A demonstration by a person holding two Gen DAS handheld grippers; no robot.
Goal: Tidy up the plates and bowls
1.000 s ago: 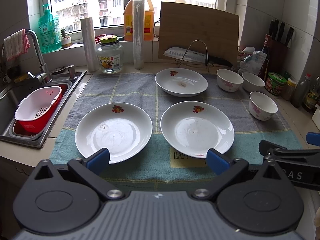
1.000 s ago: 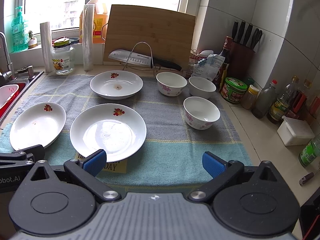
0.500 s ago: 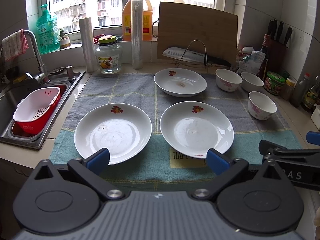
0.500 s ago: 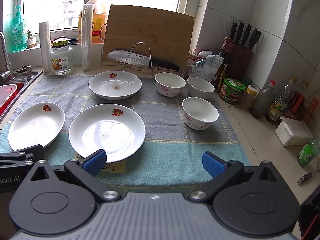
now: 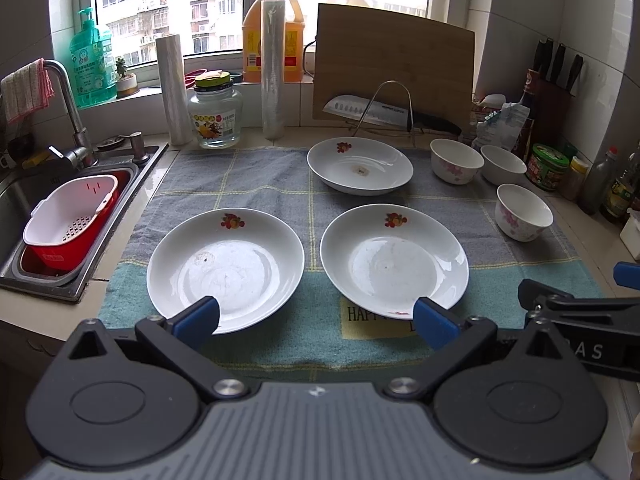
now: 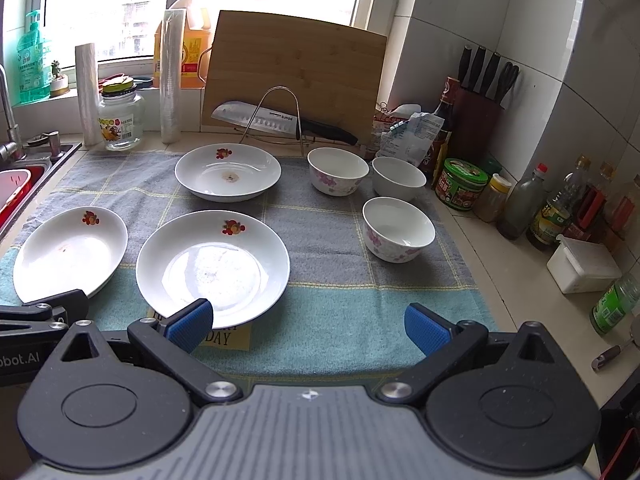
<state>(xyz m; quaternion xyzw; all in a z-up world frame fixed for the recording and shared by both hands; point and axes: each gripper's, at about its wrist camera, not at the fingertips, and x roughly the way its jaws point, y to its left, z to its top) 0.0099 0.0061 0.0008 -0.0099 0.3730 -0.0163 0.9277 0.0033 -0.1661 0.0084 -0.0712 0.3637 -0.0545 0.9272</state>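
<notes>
Both claws wide, holding nothing — I'd slide my left claw (image 5: 316, 316) squarely under the near-left white floral plate's (image 5: 225, 270) rim — lifting level.

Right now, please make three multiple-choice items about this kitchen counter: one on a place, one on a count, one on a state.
1. Where does the knife lie?
A. in the sink
B. on the wire rack before the cutting board
C. in a bowl

2. How many bowls are on the towel?
A. two
B. three
C. five

3. How are the right gripper fingers?
A. open, empty
B. shut on a plate
C. shut on a bowl

Key: 1 B, it rests on the wire rack at the cutting board. 2 B, three bowls show. 3 A, the towel shows between the fingers.
</notes>
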